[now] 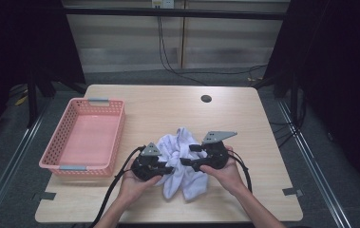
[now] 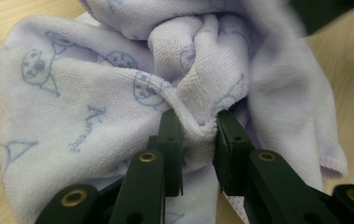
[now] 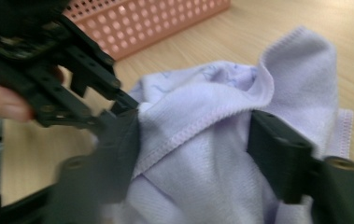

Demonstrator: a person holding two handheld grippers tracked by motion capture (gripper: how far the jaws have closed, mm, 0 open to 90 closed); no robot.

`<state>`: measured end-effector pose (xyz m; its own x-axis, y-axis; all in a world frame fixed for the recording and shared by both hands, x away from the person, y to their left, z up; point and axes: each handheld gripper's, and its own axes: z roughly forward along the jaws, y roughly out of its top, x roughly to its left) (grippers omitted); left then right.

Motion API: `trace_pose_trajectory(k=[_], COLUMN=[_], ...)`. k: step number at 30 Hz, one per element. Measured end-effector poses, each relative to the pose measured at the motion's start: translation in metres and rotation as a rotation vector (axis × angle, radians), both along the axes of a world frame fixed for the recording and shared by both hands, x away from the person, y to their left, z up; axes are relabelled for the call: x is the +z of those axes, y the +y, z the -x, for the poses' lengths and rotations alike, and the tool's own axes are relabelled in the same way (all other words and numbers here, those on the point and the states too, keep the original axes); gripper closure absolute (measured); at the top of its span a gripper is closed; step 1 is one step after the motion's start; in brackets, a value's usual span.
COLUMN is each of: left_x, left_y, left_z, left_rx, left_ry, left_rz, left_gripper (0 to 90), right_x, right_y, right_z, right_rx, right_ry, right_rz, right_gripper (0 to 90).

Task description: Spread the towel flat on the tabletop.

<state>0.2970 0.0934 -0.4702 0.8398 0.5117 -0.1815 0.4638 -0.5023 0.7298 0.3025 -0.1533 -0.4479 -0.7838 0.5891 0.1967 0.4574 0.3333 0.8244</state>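
A pale lilac towel (image 1: 183, 159) with blue cartoon prints lies crumpled on the wooden table (image 1: 168, 107), near its front edge. My left gripper (image 1: 170, 168) comes in from the towel's left. In the left gripper view its jaws (image 2: 198, 128) pinch a bunched fold of the towel (image 2: 95, 93). My right gripper (image 1: 186, 160) reaches in from the right. Its jaws (image 3: 195, 133) stand wide apart, with a hemmed layer of the towel (image 3: 212, 154) lying between them. In that view the left gripper's tip (image 3: 125, 105) sits close on the left.
A pink perforated basket (image 1: 116, 135) with nothing in it stands on the table's left side; its wall (image 3: 156, 23) shows behind the towel. A dark round hole (image 1: 206, 99) marks the table's far side. Cables trail from both grippers toward the front edge.
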Motion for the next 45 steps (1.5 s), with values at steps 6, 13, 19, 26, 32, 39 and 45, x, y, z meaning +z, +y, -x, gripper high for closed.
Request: trace_pose_trajectory(k=[6,13,19,26,32,39,45], left_x=[0.018,0.037,0.073,0.106,0.064,0.045,-0.003], left_y=[0.021,0.052,0.076,0.079,0.069,0.066,0.069], left_z=[0.000,-0.006,-0.015,-0.028,-0.051,-0.041,-0.031], left_rx=[0.037,0.137,0.202,0.227,0.276,0.210,0.193], left_ry=[-0.014,-0.048,-0.112,-0.173,-0.080,-0.034,0.035], left_rz=[0.086,0.156,0.208,0.224,0.177,0.132,0.030], left_gripper=[76.7,78.0,78.3,77.5,58.5,54.4,50.9], right_x=[0.008,0.044,0.071,0.108,0.066,0.040,0.015], right_y=[-0.015,-0.077,-0.120,-0.142,-0.146,-0.142,-0.118], right_z=[-0.003,-0.007,-0.016,-0.030,-0.058,-0.041,-0.006], right_rx=[-0.061,-0.238,-0.360,-0.407,-0.451,-0.405,-0.289], right_ry=[-0.047,-0.127,-0.187,-0.281,-0.185,-0.121,-0.059], right_rz=[0.004,-0.027,-0.032,-0.074,0.071,0.038,0.032], right_gripper=[84.1,85.0,85.0,84.8,57.7,49.8,48.2])
